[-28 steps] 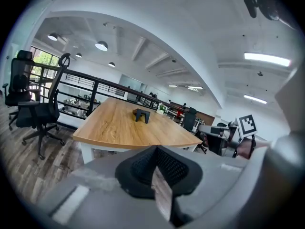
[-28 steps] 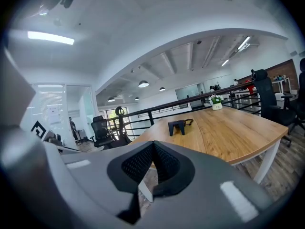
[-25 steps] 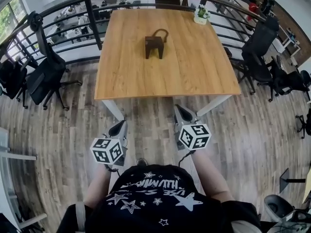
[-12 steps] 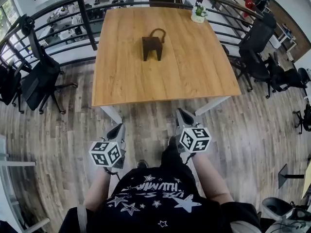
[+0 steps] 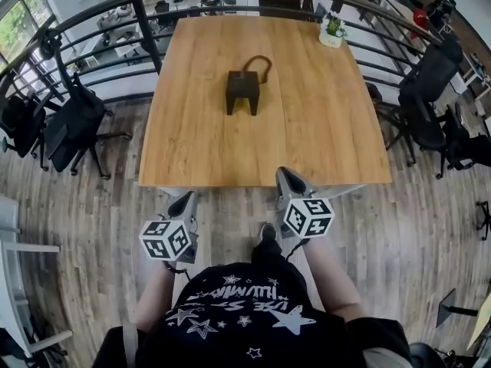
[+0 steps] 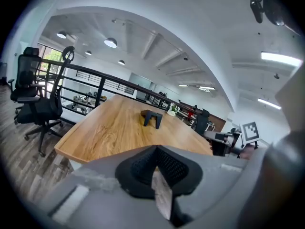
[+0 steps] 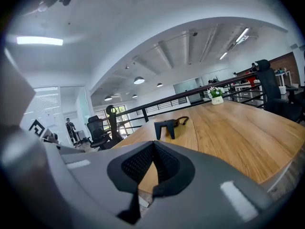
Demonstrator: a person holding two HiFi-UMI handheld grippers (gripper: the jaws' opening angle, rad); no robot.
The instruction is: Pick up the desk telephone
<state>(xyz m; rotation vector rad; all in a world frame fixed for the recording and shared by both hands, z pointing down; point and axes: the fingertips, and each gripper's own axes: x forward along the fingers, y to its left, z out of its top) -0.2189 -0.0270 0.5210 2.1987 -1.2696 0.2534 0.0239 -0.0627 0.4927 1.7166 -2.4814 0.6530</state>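
Note:
The desk telephone [image 5: 242,90] is a small dark block with a looped cord, standing on the far half of the wooden table [image 5: 307,129]. It also shows as a dark shape in the left gripper view [image 6: 152,118] and the right gripper view [image 7: 167,126]. My left gripper [image 5: 186,200] hangs just short of the table's near edge, jaws shut and empty [image 6: 156,149]. My right gripper [image 5: 285,176] reaches the near edge, its pads [image 7: 153,144] meeting with nothing between them. Both point at the telephone from well short of it.
A small potted plant [image 5: 332,31] stands at the table's far right corner. A dark railing [image 5: 146,21] runs behind the table. Black office chairs stand at the left [image 5: 73,121] and right [image 5: 430,90]. Wooden floor lies below me.
Both grippers have moved forward to the table's near edge, and the table and telephone now lie closer in view. The jaws stayed shut.

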